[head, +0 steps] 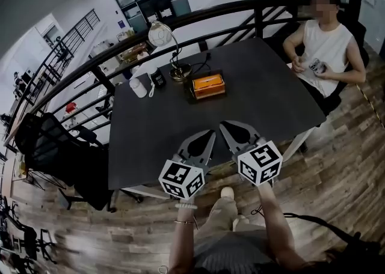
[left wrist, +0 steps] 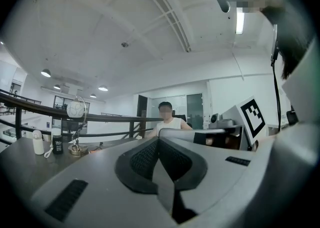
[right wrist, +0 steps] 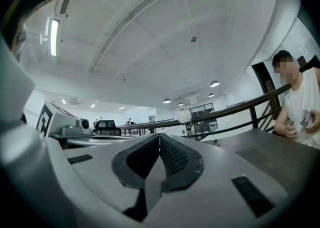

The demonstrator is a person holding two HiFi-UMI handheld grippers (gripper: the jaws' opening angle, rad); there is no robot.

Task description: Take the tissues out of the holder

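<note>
The left gripper (left wrist: 159,141) has its fingers (left wrist: 142,161) pressed together with nothing between them, and so has the right gripper (right wrist: 159,137). The two hang side by side over the near edge of the worktop (head: 271,104), their tips close together. The orange holder (head: 208,85) sits well apart from them, towards the far edge. A lamp (head: 170,50) stands just beside it on the left, then a small dark jar (head: 157,78) and a white bottle (head: 138,85). A person (head: 325,41) sits at the far right corner
</note>
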